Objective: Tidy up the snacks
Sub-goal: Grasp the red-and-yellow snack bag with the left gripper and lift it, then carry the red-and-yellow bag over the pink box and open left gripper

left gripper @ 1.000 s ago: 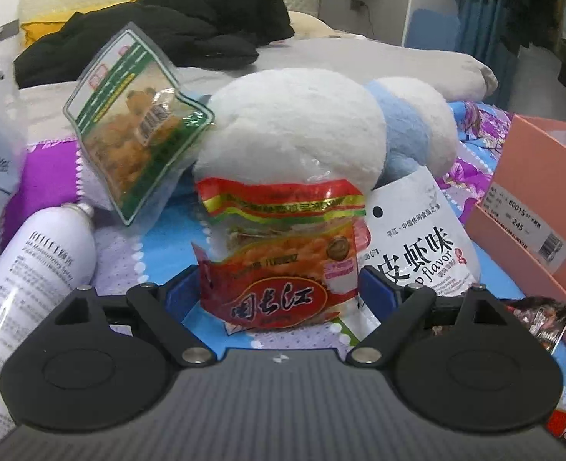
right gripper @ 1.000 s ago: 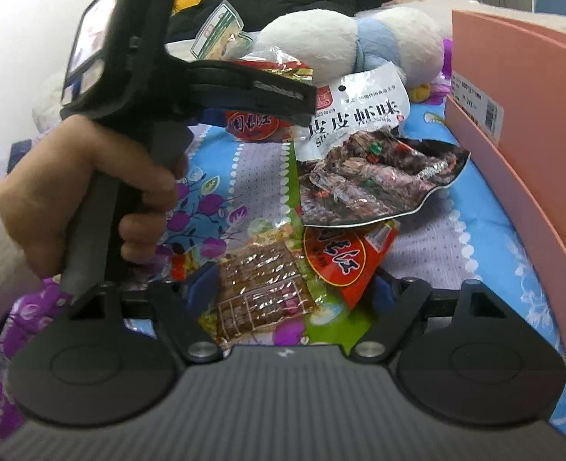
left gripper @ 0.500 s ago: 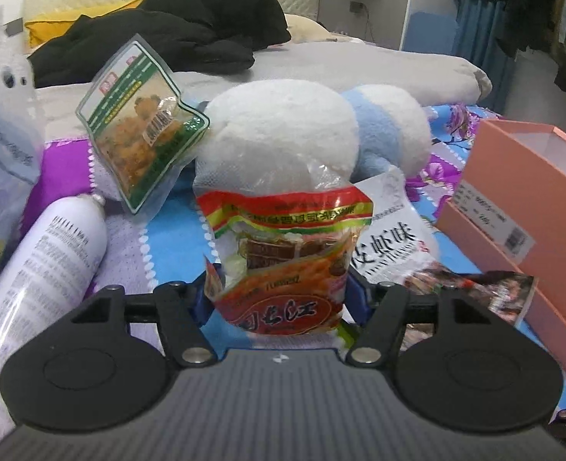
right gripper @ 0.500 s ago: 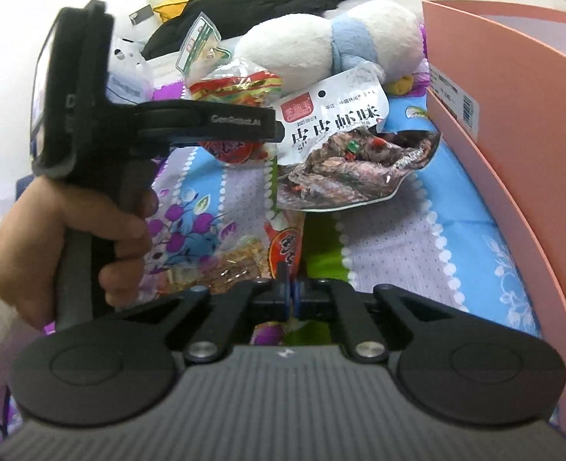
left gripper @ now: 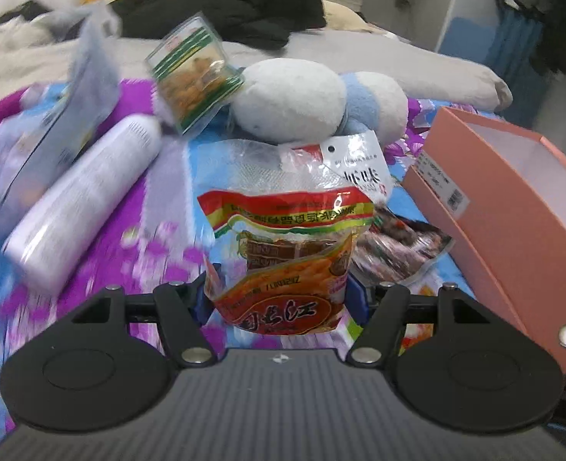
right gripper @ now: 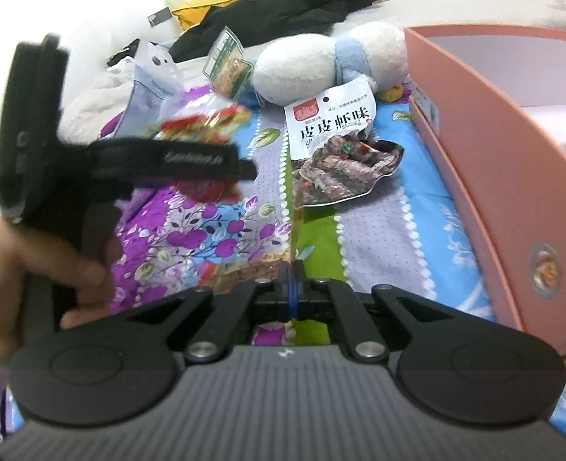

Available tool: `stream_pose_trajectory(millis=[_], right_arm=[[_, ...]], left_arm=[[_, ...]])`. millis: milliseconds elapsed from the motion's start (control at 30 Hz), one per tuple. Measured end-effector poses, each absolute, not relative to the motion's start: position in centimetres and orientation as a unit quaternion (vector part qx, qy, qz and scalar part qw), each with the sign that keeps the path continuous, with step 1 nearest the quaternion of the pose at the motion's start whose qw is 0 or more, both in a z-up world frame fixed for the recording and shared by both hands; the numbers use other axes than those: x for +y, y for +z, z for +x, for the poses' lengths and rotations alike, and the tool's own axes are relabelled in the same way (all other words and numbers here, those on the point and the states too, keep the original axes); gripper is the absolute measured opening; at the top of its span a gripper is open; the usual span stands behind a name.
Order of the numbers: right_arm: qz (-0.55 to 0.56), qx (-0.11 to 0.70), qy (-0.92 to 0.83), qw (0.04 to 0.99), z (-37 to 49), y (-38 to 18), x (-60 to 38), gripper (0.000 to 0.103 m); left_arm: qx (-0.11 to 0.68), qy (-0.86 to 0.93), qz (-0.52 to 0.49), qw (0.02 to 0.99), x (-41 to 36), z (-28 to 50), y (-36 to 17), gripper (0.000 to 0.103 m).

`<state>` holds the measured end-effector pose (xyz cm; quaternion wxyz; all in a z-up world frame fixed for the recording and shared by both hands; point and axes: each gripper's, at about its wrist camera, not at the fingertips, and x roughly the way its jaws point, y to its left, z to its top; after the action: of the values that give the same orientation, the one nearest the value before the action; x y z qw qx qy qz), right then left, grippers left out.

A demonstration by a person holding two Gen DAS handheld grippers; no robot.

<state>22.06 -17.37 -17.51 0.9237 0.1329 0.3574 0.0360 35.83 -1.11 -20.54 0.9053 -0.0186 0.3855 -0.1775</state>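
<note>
Currently the left gripper (left gripper: 281,292) pinches the red snack bag (left gripper: 283,253); the right gripper (right gripper: 291,288), jaws pressed together, nips a packet edge. Carry both level over the pink box (left gripper: 513,207) at right before releasing.

Glossy plastic snack pouch (left gripper: 286,253) (crinkled), matt pink cardboard box (left gripper: 513,207)

"皮皮虾味" on the white snack packet (right gripper: 331,123); barcode label on the pink box (left gripper: 453,198).
</note>
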Motion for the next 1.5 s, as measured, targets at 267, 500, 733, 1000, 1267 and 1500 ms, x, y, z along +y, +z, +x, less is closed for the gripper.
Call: stream_pose_trajectory(millis=[267, 500, 733, 1000, 1267, 1500], right_arm=[[0.134, 0.351, 0.038, 0.926, 19.0, -15.7, -18.6, 0.003], [0.111, 0.347, 0.04, 0.93, 16.5, -14.1, -18.9, 0.003], [0.1, 0.331, 0.044, 0.937, 15.7, -12.0, -19.6, 0.003], [0.085, 0.325, 0.047, 0.941, 15.8, -9.7, -20.0, 0.003], [0.079, 0.306, 0.05, 0.947, 16.1, -7.3, -20.6, 0.003], [0.087, 0.276, 0.048, 0.956, 16.4, -4.4, -21.9, 0.003]], left_arm=[[0.417, -0.12, -0.09, 0.897, 1.5, 29.3, -19.5, 0.07], [0.43, -0.096, -0.105, 0.891, 1.5, 24.9, -18.5, 0.07], [0.431, -0.094, -0.102, 0.892, 0.6, 22.7, -16.6, 0.07], [0.429, -0.1, -0.103, 0.892, -0.1, 22.2, -14.1, 0.071], [0.413, -0.106, -0.099, 0.899, -0.6, 22.3, -11.0, 0.071], [0.392, -0.107, -0.09, 0.909, -1.6, 22.8, -7.8, 0.071]])
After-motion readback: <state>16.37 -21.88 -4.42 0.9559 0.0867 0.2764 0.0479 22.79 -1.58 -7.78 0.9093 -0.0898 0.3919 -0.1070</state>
